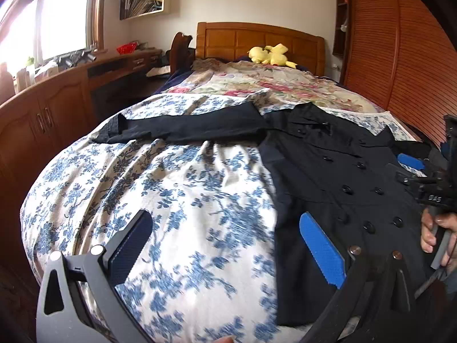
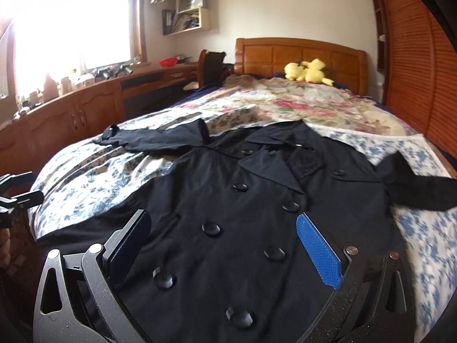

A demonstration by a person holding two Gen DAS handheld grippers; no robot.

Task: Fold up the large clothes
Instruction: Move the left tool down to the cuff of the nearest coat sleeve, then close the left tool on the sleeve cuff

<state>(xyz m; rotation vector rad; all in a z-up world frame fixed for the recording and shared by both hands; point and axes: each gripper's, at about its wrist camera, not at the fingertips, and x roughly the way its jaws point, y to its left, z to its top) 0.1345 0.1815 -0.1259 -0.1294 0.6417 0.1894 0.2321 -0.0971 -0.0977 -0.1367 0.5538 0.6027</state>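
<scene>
A black double-breasted coat point(image 2: 257, 200) lies face up on the bed, collar toward the headboard, with both sleeves spread out sideways. It also shows in the left wrist view point(image 1: 328, 177), with its left sleeve point(image 1: 182, 127) stretched across the blue floral sheet point(image 1: 185, 200). My left gripper point(image 1: 225, 245) is open and empty, above the sheet beside the coat's left edge. My right gripper point(image 2: 225, 243) is open and empty, above the coat's buttoned front. The right gripper also shows at the right edge of the left wrist view point(image 1: 437, 183).
A yellow plush toy point(image 2: 307, 70) lies by the wooden headboard point(image 2: 300, 54) on a pink floral cover point(image 2: 300, 105). A wooden cabinet run point(image 2: 85, 108) with clutter lines the left wall under the window. A slatted wardrobe point(image 2: 414, 71) stands on the right.
</scene>
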